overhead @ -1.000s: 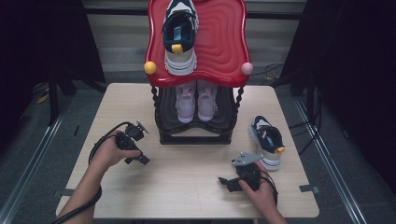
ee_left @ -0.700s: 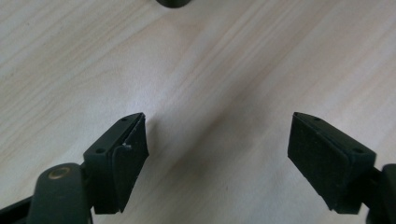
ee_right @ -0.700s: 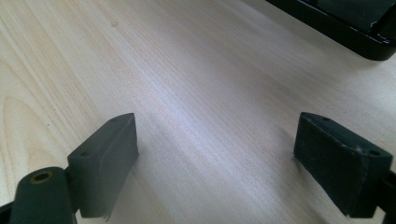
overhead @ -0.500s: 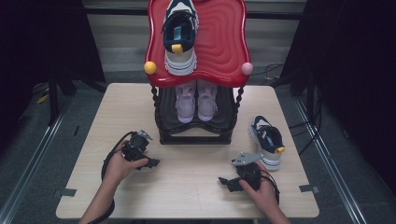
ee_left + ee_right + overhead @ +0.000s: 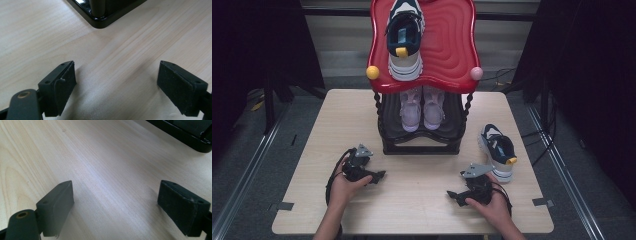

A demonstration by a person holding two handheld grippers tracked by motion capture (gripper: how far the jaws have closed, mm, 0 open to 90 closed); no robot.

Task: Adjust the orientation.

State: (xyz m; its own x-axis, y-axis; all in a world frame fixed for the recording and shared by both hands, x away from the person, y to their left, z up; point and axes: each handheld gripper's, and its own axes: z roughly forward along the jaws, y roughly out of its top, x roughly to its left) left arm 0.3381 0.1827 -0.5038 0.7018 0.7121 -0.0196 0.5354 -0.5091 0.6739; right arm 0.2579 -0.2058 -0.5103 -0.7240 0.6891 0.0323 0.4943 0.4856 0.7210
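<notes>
– So, which step is this, would you say?

– Between grips, I'd judge. Start at the left: the left gripper (image 5: 379, 176) sits low over the pale wooden table (image 5: 422, 215), toward its near left corner, just in front of the left front corner of the black two-tier shoe rack (image 5: 422, 148). Its jaws have just been opening and stand wide, with nothing between them but bare wood.

– And the rack itself?

– It stands mid-table toward the far edge. A pale pink pair of trainers (image 5: 422, 107) is on the lower tier, and one navy-and-white sneaker with a yellow heel tab (image 5: 404, 37) is up on the wavy red top shelf (image 5: 447, 50), on its left half. The right half of that shelf is free.

– So its mate is the one to fetch?

– That's my reading. The matching navy-and-white sneaker (image 5: 498, 150) lies on the table near the right edge, upright on its sole, well clear of the rack.

– Is the right gripper on it?

– No. The right gripper (image 5: 453, 194) is near the front edge, just beside that shoe but not touching it, pointing back toward the middle. Its jaws gape too, empty, over plain wood.

– What does the next move ask for, then?

– Probably turning the right tongs round to the shoe, closing on its collar or heel, then lifting it high enough to clear the red shelf's rim.
</notes>
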